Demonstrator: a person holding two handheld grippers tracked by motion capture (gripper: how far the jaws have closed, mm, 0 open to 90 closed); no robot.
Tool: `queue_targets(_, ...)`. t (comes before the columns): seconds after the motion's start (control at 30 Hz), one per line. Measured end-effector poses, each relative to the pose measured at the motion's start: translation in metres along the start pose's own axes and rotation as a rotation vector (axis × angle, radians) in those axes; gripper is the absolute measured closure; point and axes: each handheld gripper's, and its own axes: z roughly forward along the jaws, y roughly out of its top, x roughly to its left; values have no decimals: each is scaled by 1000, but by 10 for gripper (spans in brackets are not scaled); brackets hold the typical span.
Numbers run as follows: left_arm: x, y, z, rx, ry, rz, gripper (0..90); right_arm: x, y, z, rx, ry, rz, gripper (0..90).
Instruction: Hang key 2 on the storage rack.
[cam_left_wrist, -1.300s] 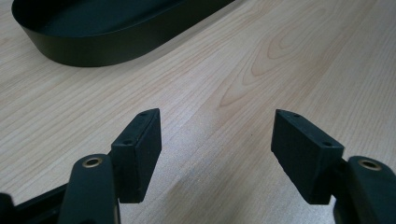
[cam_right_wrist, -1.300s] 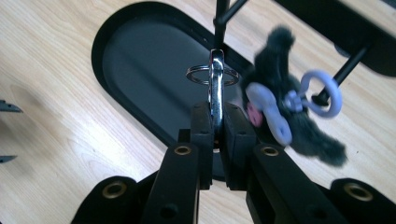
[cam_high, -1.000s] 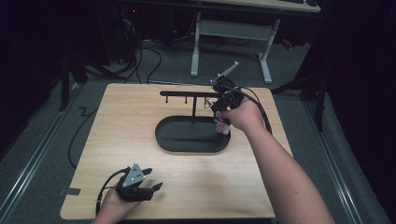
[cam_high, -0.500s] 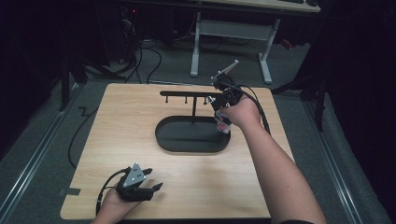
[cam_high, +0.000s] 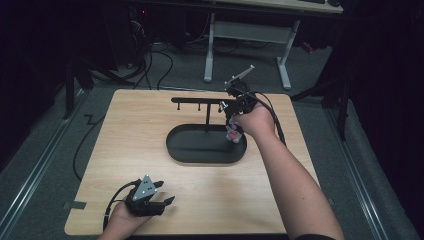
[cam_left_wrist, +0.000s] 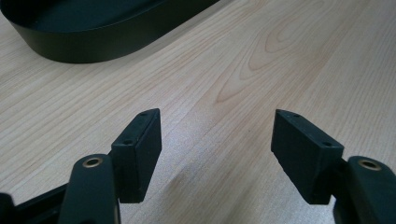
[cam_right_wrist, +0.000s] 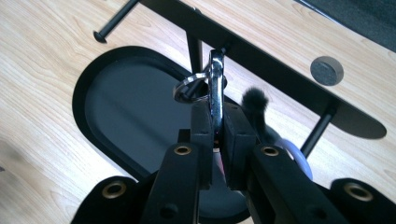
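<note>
A black stand has an oval base tray (cam_high: 200, 157) and a horizontal bar (cam_high: 195, 101) with short pegs hanging under it. My right gripper (cam_high: 229, 108) is at the bar's right end, shut on the metal clasp (cam_right_wrist: 215, 79) of a keychain. The clasp stands upright just under the bar (cam_right_wrist: 266, 58), close to a peg; whether it touches is unclear. A key ring (cam_right_wrist: 188, 88), a black pompom (cam_right_wrist: 254, 100) and a pink charm (cam_high: 233, 134) hang from it. My left gripper (cam_high: 164, 192) rests open on the table's near left, its jaws (cam_left_wrist: 217, 154) wide apart over bare wood.
The wooden table (cam_high: 125, 150) has free room left of and in front of the tray (cam_left_wrist: 93, 42). A white desk frame (cam_high: 250, 35) and cables lie on the floor beyond the far edge. A small grey disc (cam_right_wrist: 327, 70) sits in the tabletop behind the bar.
My right gripper has shifted slightly at the bar's right end with the keychain still in it. The left gripper has stayed where it was.
</note>
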Motion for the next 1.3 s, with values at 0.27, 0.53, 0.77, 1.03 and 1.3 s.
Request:
queue_targets(0.27,0,0,1,4,-3,0,341,3,4,2,-1,0,-12,853)
queue_targets(0.53,-1,0,1,14,-8,5,341,6,3,-1,14,-20,-23,853)
queue_targets(0.77,-1,0,2,14,-6,5,342,-2,-9,9,43,-30,7,852)
queue_targets(1.03,-2,0,3,28,-14,11,343,-5,-21,21,33,5,31,846)
queue_targets(1.3,-2,0,5,26,-16,11,343,-3,-30,32,37,22,61,714)
